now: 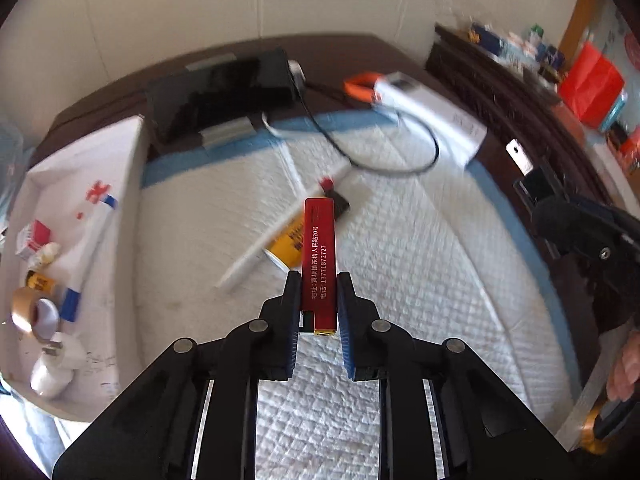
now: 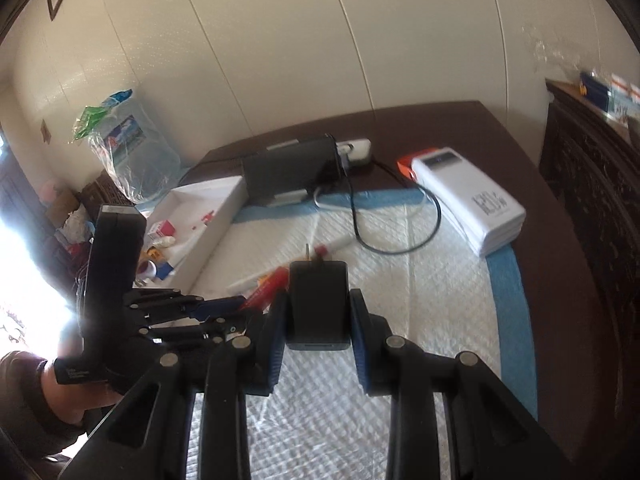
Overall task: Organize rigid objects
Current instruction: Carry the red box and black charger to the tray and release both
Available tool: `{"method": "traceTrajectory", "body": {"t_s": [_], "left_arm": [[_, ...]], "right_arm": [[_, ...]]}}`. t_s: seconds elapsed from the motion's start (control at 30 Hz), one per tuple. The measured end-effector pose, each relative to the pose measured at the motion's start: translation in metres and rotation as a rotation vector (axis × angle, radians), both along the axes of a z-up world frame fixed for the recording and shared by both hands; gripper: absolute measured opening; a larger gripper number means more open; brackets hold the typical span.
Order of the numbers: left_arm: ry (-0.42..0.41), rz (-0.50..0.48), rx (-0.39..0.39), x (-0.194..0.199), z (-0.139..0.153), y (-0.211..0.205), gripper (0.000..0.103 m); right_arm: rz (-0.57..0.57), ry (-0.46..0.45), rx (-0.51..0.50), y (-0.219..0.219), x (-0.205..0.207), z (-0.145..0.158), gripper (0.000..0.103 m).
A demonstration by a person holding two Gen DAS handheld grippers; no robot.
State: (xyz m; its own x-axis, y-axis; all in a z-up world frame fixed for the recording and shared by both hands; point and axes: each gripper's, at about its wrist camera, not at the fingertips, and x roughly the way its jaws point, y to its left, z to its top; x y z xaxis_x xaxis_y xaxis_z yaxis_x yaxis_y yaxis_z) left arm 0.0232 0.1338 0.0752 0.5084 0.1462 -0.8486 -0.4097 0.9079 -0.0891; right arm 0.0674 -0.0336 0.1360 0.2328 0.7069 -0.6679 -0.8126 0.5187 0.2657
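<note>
Holding a slim red lighter (image 1: 319,264) by its lower half, the left gripper (image 1: 318,304) has its jaws drawn in narrow, with the pads pressing on both long sides. The lighter looks light, stiff and smooth-sided, so it could slide or pivot if the squeeze is off-centre; gripping across the flat faces near the middle seems the safer hold. It stands nearly in line with the fingers, raised clear of the white quilted mat (image 1: 420,280). Beneath it on the mat lie a white pen (image 1: 256,252) and a yellow tube (image 1: 286,248), touching each other.

The right gripper (image 2: 318,312) is clamped on a black plug adapter (image 2: 318,300), prongs pointing away from the camera. That block looks hard, compact and somewhat heavier, with matte sides that should hold well between the pads; the metal prongs are best left untouched.

Both tools tilt downward over the mat, the left one steeper. In the right wrist view the left tool sits just to the left, with a hand (image 2: 60,392) behind it. A white tray (image 1: 80,184) of small items lies at the mat's left edge, probably where both pieces belong
</note>
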Motion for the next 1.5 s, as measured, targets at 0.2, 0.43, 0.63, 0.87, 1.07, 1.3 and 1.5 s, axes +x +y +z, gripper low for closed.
{"method": "traceTrajectory", "body": {"t_s": [0.2, 0.43, 0.63, 0.87, 1.07, 1.3, 1.5], "left_arm": [[-0.223, 0.088, 0.091, -0.030, 0.116, 0.022, 0.016], [-0.423, 0.172, 0.132, -0.094, 0.196, 0.043, 0.016], [-0.421, 0.222, 0.113, -0.134, 0.189, 0.064, 0.016], [-0.435, 0.252, 0.089, -0.176, 0.180, 0.091, 0.016], [-0.444, 0.273, 0.064, -0.202, 0.175, 0.109, 0.016], [-0.439, 0.294, 0.045, -0.226, 0.167, 0.131, 0.016], [-0.411, 0.317, 0.028, -0.241, 0.154, 0.155, 0.016]], "right_arm": [[0.036, -0.136, 0.084, 0.021, -0.012, 0.081, 0.029], [0.084, -0.295, 0.194, 0.047, -0.061, 0.155, 0.029], [0.113, -0.313, 0.162, 0.081, -0.092, 0.154, 0.029], [0.144, -0.338, 0.123, 0.112, -0.126, 0.152, 0.029], [0.177, -0.348, 0.102, 0.129, -0.148, 0.150, 0.029], [0.206, -0.347, 0.082, 0.153, -0.169, 0.145, 0.029], [0.226, -0.332, 0.062, 0.177, -0.180, 0.135, 0.029]]}}
